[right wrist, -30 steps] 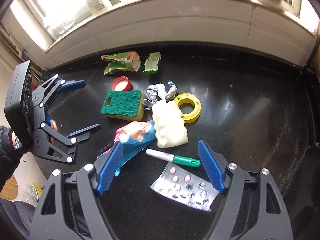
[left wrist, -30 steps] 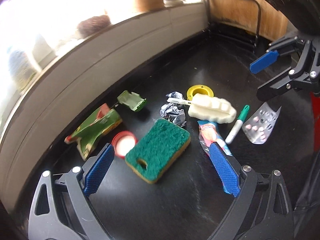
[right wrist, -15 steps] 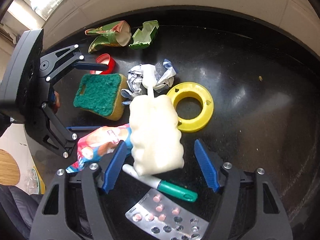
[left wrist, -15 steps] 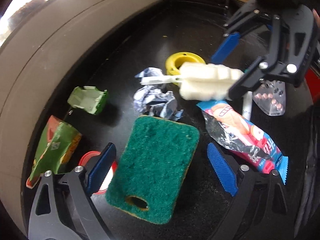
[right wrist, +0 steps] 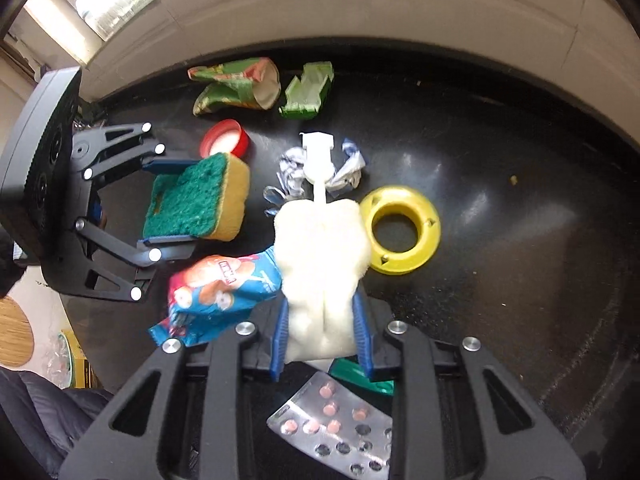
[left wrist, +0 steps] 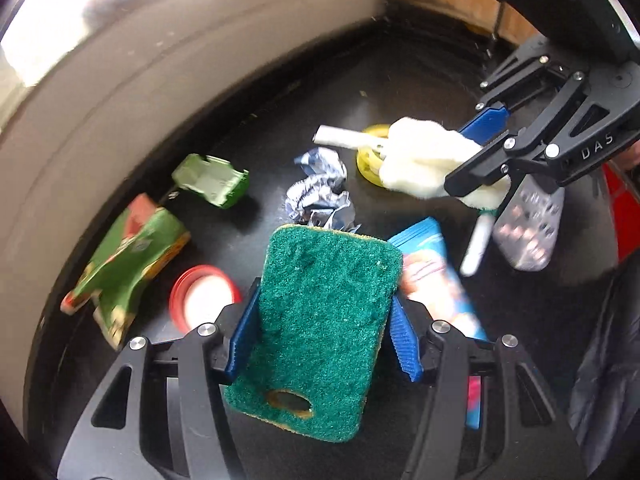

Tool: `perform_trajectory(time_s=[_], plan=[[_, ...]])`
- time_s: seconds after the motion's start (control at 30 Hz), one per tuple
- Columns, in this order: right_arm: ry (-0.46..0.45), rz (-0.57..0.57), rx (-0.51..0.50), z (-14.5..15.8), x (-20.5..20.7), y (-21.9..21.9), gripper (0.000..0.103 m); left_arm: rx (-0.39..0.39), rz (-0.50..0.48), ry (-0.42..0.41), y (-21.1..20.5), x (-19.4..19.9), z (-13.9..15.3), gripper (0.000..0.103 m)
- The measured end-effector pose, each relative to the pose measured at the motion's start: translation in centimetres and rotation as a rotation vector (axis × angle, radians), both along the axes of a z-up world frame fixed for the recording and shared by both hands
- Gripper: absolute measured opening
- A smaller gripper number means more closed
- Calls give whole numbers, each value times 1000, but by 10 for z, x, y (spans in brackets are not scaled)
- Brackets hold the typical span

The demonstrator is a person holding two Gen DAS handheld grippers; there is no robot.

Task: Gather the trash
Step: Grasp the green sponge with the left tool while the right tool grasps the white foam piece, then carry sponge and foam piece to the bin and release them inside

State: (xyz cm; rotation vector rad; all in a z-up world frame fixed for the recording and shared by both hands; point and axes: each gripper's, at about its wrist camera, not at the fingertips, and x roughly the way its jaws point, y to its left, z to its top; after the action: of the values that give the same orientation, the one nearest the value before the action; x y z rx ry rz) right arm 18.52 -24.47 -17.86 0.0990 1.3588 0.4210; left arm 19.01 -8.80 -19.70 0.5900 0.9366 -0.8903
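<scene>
My left gripper (left wrist: 322,336) is shut on a green-and-yellow sponge (left wrist: 320,320) and holds it off the black counter; it also shows in the right wrist view (right wrist: 196,204). My right gripper (right wrist: 320,340) is shut on a white fluffy brush head (right wrist: 322,264) with a white handle, also lifted; it shows in the left wrist view (left wrist: 424,160). Crumpled foil (left wrist: 320,196), a blue snack wrapper (right wrist: 216,292), a green crushed carton (left wrist: 124,264), a small green box (left wrist: 212,178) and a pill blister (right wrist: 336,424) lie on the counter.
A yellow tape ring (right wrist: 404,236), a red lid (left wrist: 202,296) and a green-capped marker (left wrist: 478,240) lie among the trash. A pale wall (right wrist: 360,8) runs along the counter's far edge. A red object (left wrist: 622,208) shows at the right edge.
My left gripper closed on the sponge and lifted it. My right gripper closed on the white brush head and raised it off the counter.
</scene>
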Motion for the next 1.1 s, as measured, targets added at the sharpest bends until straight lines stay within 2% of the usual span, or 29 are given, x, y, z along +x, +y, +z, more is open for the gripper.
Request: perform_trajectory(time_s=[0.23,0.43,0.63,0.9,1.1], plan=[[-95,-16,-4,49,-31,-7,28,-11,163,-61,21,-51,42,57],[-98,-25,4,55,-72,-3,28,-50,334,-27,42,-102,56,57],[-102,-9,2,58,-107,5,28,-45,398,-19,45,-150,51,57],[-131,24,-2,71,-124,15,28,-48,489,-57,56,-167,61,57],[-162,102,13,85,-123,46,28,-63,630,-94,86,-179,76,57]])
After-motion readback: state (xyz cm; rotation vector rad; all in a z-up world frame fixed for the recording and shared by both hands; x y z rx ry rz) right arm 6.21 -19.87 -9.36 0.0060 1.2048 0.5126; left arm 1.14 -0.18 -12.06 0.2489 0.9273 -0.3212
